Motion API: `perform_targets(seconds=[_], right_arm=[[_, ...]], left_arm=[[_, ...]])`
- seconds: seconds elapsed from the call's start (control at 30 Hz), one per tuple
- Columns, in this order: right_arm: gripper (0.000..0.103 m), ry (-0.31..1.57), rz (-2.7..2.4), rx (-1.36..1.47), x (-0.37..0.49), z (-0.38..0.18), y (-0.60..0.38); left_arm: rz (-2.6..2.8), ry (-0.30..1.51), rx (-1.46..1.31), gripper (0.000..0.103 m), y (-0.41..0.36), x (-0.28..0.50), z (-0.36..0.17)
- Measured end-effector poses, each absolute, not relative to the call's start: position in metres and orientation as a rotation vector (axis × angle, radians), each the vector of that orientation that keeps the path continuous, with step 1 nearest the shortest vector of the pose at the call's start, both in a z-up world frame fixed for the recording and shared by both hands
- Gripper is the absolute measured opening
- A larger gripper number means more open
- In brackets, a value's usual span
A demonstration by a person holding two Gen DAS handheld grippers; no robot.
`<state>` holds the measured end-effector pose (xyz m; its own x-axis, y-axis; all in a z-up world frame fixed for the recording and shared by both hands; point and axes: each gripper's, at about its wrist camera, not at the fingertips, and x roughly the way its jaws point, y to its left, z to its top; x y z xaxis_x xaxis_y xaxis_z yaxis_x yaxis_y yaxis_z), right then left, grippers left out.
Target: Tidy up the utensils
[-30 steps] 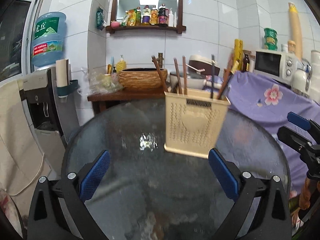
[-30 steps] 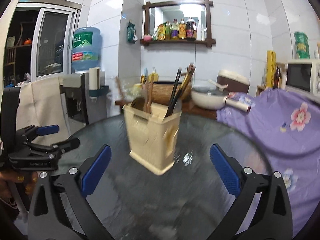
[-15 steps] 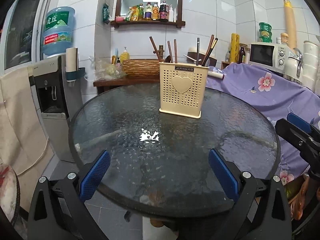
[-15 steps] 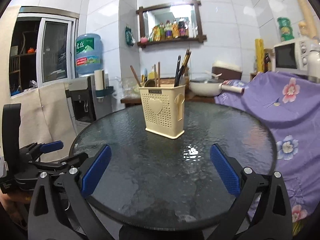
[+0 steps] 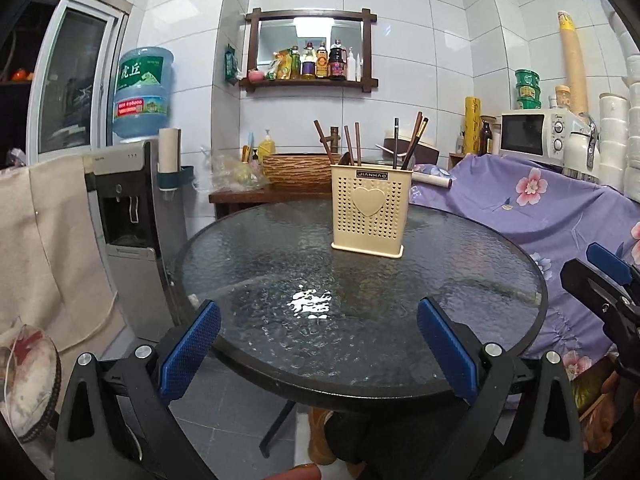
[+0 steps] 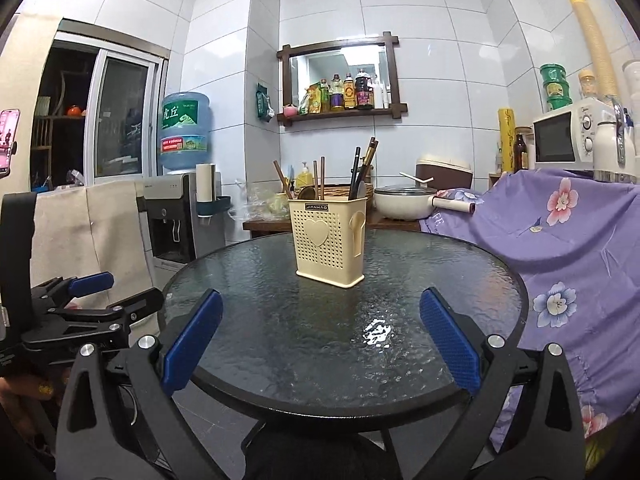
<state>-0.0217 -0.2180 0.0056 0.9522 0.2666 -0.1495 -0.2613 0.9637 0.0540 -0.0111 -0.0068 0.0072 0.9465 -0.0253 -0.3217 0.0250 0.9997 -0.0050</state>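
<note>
So the round glass counter [image 5: 280, 280] is basically bare apart from one cream plastic utensil holder [image 5: 370, 210] sitting upright toward the far side, a bit right of centre from the left camera. Behind the counter there's a low wooden side table [image 5: 244, 196] with a woven basket [image 5: 296, 168] on it, plus a white pot [image 6: 404, 200] with a lid. Water dispenser [image 5: 128, 216] with a blue jug [image 5: 142, 92] on top is off to the left, and a purple flowery cloth [image 5: 540, 208] covers whatever's on the right, with a microwave [image 5: 528, 132] above it. Nothing sits between the claws and the holder, just open glass

Inside the holder: a bunch of chopsticks [image 5: 352, 144], all handles-down-in, tips poking up out of the top. The left ones lean left or stand nearly straight, the ones on the right [image 5: 416, 136] lean to the upper right. From the right camera you can also make out what looks like a spoon bowl [image 6: 308, 193] just over the rim, can't be sure though

Left claw [image 5: 318, 350] is spread wide, holding nothing, hovering over the near edge of the counter. Right claw [image 6: 320, 340] same deal, spread wide and empty, well apart from the holder
</note>
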Motion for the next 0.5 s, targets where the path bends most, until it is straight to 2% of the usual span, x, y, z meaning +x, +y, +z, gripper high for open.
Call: perform_targets(seconds=[0.5], right_arm=[[0.097, 0.178, 0.267, 0.056, -0.0203, 0.002, -0.2168]], left_arm=[[-0.022, 0.338, 0.003, 0.097, -0.0077, -0.0119, 0.006]])
